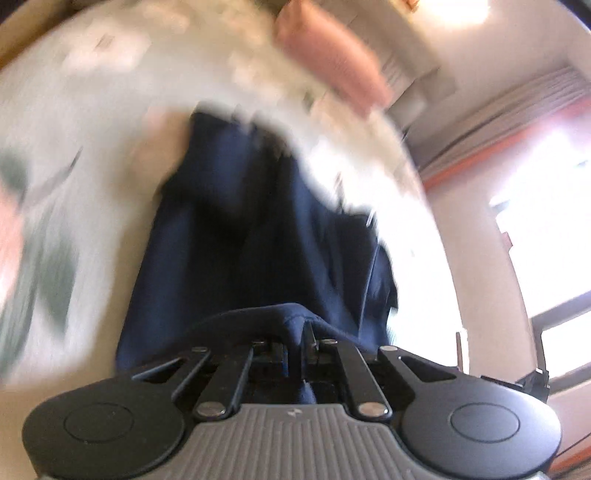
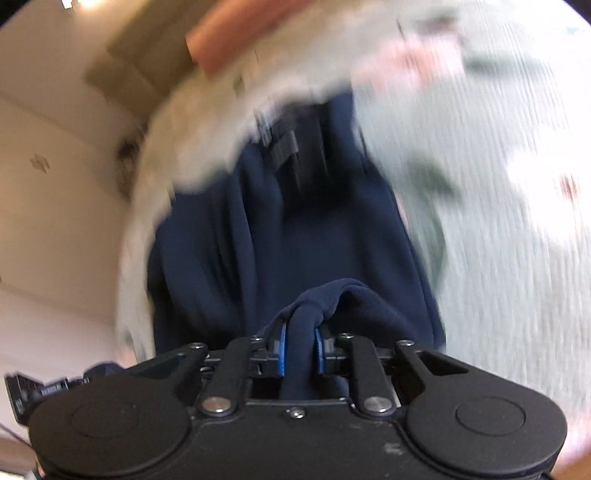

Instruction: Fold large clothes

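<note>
A large navy-blue garment (image 1: 258, 229) hangs from both grippers and trails away onto a pale patterned bed cover (image 1: 92, 129). My left gripper (image 1: 295, 332) is shut on a bunched fold of the navy cloth, which covers its fingertips. In the right wrist view the same garment (image 2: 295, 229) stretches ahead, and my right gripper (image 2: 301, 343) is shut on a thick roll of the cloth pinched between its blue pads (image 2: 281, 350). Both views are blurred by motion.
A pink pillow (image 1: 332, 62) lies at the far end of the bed, also seen as a pink pillow (image 2: 236, 33) in the right view. Bright windows (image 1: 546, 229) stand to the right; a pale wall (image 2: 55, 184) lies to the left.
</note>
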`<state>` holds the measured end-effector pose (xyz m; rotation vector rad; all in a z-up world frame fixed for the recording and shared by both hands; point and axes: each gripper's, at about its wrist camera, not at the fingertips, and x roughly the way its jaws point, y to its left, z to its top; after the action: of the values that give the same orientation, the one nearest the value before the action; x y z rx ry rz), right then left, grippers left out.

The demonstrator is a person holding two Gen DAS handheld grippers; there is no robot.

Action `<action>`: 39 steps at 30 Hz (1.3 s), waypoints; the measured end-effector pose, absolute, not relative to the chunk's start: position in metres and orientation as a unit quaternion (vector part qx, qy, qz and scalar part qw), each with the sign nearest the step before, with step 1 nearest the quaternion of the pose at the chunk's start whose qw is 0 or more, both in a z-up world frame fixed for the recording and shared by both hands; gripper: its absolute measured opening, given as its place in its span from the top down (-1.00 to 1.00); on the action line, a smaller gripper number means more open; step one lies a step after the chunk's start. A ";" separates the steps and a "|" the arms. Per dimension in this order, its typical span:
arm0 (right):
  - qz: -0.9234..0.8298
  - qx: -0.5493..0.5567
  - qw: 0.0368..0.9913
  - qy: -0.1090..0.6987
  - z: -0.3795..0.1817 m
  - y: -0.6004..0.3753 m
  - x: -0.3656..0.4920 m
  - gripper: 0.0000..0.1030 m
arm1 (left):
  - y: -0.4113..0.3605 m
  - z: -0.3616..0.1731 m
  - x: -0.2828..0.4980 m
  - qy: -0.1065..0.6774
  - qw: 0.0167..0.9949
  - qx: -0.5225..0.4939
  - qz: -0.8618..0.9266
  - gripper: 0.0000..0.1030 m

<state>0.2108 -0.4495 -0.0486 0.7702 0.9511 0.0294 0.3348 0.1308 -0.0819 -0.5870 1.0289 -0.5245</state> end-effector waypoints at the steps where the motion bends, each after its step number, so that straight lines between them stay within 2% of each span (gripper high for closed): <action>1: 0.014 0.364 0.825 0.431 -0.046 -0.458 0.231 0.62 | 0.130 -0.077 0.354 0.461 0.807 -0.275 -0.244 0.87; 2: 0.010 0.367 0.829 0.422 -0.055 -0.463 0.256 0.62 | 0.129 -0.074 0.374 0.447 0.814 -0.282 -0.240 0.83; 7: -0.014 0.367 0.821 0.438 -0.067 -0.481 0.344 0.32 | 0.120 -0.075 0.450 0.412 0.849 -0.266 -0.195 0.56; 9: -0.022 0.342 0.834 0.432 -0.061 -0.484 0.353 -0.02 | 0.119 -0.080 0.463 0.416 0.852 -0.252 -0.191 0.45; 11: -0.023 0.319 0.843 0.432 -0.060 -0.480 0.361 -0.04 | 0.113 -0.081 0.471 0.424 0.856 -0.231 -0.184 0.32; 14: -0.014 0.282 0.847 0.451 -0.066 -0.482 0.379 -0.04 | 0.105 -0.089 0.477 0.440 0.855 -0.193 -0.197 0.28; 15: -0.012 0.259 0.849 0.461 -0.070 -0.478 0.385 -0.11 | 0.097 -0.093 0.482 0.443 0.857 -0.172 -0.198 0.25; 17: -0.002 0.216 0.851 0.479 -0.083 -0.468 0.401 -0.19 | 0.084 -0.101 0.494 0.450 0.861 -0.122 -0.202 0.09; 19: 0.010 0.176 0.852 0.493 -0.094 -0.463 0.414 -0.19 | 0.072 -0.110 0.506 0.463 0.858 -0.076 -0.208 -0.02; 22: 0.014 0.137 0.855 0.500 -0.111 -0.457 0.437 -0.20 | 0.059 -0.116 0.523 0.468 0.859 -0.030 -0.206 -0.04; 24: 0.019 0.135 0.855 0.501 -0.120 -0.461 0.447 -0.40 | 0.059 -0.119 0.537 0.471 0.858 -0.034 -0.203 -0.04; 25: 0.018 0.136 0.855 0.500 -0.123 -0.464 0.451 -0.43 | 0.062 -0.120 0.543 0.472 0.857 -0.046 -0.201 -0.04; 36: 0.059 0.210 0.826 0.519 -0.157 -0.478 0.468 -0.44 | 0.054 -0.146 0.580 0.507 0.828 -0.058 -0.230 -0.07; 37: 0.067 0.210 0.827 0.517 -0.157 -0.475 0.468 -0.41 | 0.050 -0.149 0.582 0.509 0.828 -0.049 -0.229 -0.02; 38: 0.075 0.208 0.828 0.516 -0.157 -0.472 0.468 -0.29 | 0.047 -0.151 0.582 0.511 0.827 -0.045 -0.231 0.04; 39: 0.079 0.203 0.829 0.514 -0.156 -0.469 0.467 -0.04 | 0.044 -0.153 0.583 0.511 0.826 -0.044 -0.235 0.13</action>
<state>0.4671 -0.4688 -0.1556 0.4309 1.0915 0.1672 0.5827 0.0443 -0.1530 -0.0926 1.0865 -0.4991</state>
